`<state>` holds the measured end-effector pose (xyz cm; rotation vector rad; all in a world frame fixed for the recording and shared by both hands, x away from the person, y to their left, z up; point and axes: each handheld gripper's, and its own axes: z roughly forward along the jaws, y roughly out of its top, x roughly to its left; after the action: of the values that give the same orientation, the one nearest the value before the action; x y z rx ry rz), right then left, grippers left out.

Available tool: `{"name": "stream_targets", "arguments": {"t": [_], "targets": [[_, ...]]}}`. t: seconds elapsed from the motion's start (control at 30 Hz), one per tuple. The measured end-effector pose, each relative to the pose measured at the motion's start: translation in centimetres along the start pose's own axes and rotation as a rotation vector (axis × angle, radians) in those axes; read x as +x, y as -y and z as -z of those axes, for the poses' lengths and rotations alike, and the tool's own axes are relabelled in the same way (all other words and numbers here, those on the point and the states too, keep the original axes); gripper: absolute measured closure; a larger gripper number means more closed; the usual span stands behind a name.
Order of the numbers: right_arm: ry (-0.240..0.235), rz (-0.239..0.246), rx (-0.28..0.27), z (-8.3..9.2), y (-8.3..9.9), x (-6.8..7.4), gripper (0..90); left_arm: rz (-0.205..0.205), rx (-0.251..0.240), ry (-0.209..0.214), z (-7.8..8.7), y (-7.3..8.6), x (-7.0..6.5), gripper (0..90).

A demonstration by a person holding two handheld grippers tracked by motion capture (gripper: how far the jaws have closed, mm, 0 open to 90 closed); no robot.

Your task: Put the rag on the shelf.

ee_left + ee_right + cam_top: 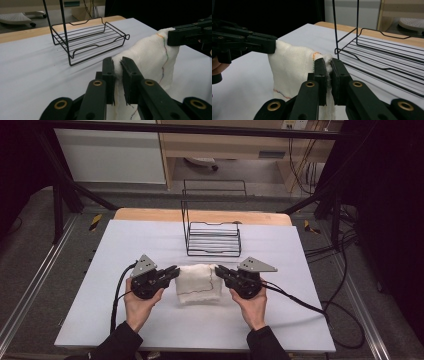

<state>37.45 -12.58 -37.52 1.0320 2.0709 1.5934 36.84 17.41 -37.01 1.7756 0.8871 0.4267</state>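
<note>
On a pale lavender-grey table cover, seen from the high view, a person's two hands reach in from the bottom edge, each holding a black two-jaw gripper. Between them lies a white cloth, folded into a rough rectangle, with a thin dark stitched line running down its right half. The left gripper points right and meets the cloth's upper left corner. The right gripper points left and meets the upper right corner. The left hand and the right hand wrap the gripper bodies from below, dark sleeves showing at the wrists. A grey three-cornered plate sits on top of each gripper, and a black cable trails from each toward the table's near edge.

Behind the cloth, just beyond it toward the far side, stands a black wire rack with a low tray of parallel rods and a tall upright frame at its back. It is apart from the cloth and the grippers.

From the left gripper view, its jaws are pinching a raised fold of the white cloth, with the other gripper clamped on the far top corner and multicoloured stitching running down the hanging edge. From the right gripper view, its jaws are likewise pinching a bunched corner of the cloth, nearly closed on the fabric, while the wire rack stands to the right.
</note>
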Motion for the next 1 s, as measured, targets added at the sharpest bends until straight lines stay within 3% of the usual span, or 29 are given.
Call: {"name": "stream_targets", "arguments": {"t": [0.5, 1.0], "targets": [[0.019, 0.039, -0.08, 1.8, -1.8, 0.8, 84.2, -0.017, -0.077, 0.013, 1.1, -2.1, -0.9, 80.9], [0.066, 0.073, -0.173, 3.7, -4.1, 0.8, 84.2, -0.026, -0.162, 0.026, 0.8, -5.1, -1.5, 81.0]]}}
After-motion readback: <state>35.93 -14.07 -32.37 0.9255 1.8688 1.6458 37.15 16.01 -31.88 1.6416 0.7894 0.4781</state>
